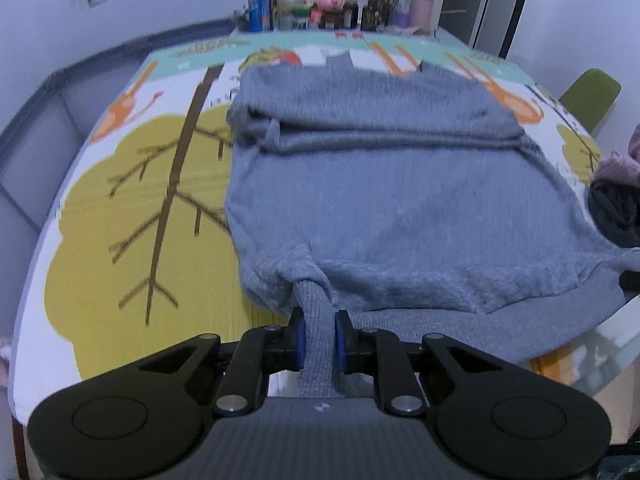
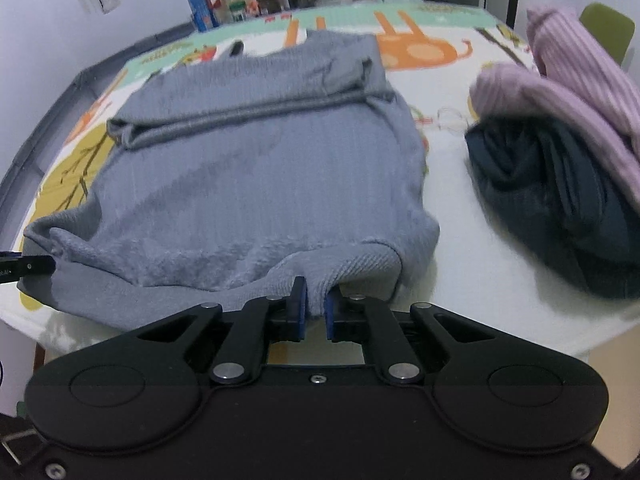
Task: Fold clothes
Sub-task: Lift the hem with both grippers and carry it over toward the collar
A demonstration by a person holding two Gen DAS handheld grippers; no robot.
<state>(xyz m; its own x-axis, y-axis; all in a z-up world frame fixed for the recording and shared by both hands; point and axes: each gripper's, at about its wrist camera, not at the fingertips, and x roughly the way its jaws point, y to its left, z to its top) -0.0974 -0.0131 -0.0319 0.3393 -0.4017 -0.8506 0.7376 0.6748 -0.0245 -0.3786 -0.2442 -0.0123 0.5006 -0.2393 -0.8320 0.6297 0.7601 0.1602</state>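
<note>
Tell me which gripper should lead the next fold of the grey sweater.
Neither clearly: probably both together. The left gripper and right gripper each pinch the grey sweater at its near hem. The right sits nearer the clothes pile, so it has less room.

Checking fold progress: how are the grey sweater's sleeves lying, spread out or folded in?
Folded in: the grey sweater has its sleeves laid in a band across its body, none reaching onto the table.

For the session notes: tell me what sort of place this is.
Probably a home dining room or kitchen corner. A table under a cartoon-print cloth, bottles and jars crowded at its far end, a green chair, and a grey sweater with other folded clothes suggest it.
</note>
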